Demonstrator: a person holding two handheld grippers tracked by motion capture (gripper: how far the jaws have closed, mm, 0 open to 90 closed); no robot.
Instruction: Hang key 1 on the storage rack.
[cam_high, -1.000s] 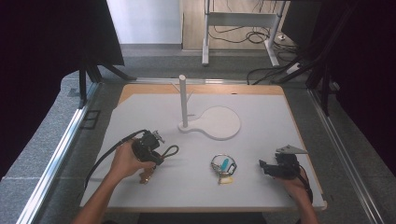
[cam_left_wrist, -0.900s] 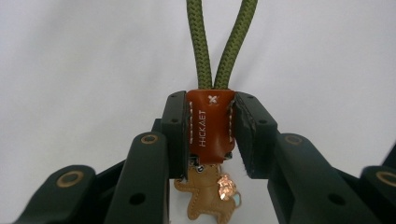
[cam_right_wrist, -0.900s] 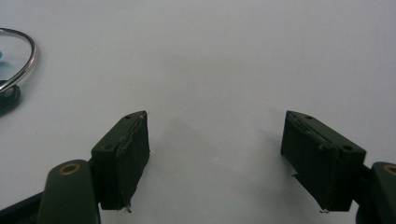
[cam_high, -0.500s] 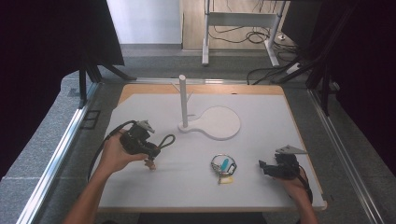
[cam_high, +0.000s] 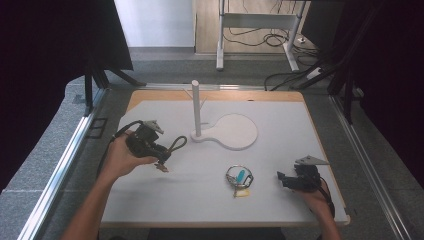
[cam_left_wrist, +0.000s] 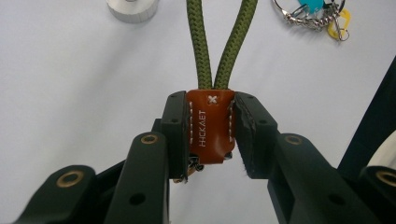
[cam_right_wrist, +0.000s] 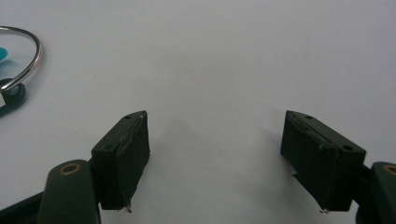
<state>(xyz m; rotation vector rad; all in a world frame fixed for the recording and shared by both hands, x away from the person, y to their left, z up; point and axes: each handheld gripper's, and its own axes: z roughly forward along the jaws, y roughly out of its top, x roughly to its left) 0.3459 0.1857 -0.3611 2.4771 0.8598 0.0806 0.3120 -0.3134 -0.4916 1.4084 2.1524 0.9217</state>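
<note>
On the desk (cam_high: 280, 205), a stand (cam_high: 222, 131) with an upright post is set at the far middle. A key ring (cam_high: 239, 178) is laid nearer, right of centre, well apart from the stand. The left hand-held gripper (cam_high: 161, 156) is placed left of the stand with a cord loop (cam_high: 176, 144) reaching from it toward the post, and the right hand-held gripper (cam_high: 281, 178) is found just right of the key ring at the near right.

Grey carpeted floor (cam_high: 50, 150); black curtains (cam_high: 45, 45) either side; white desk frame (cam_high: 257, 20) and loose cables (cam_high: 250, 37) behind
</note>
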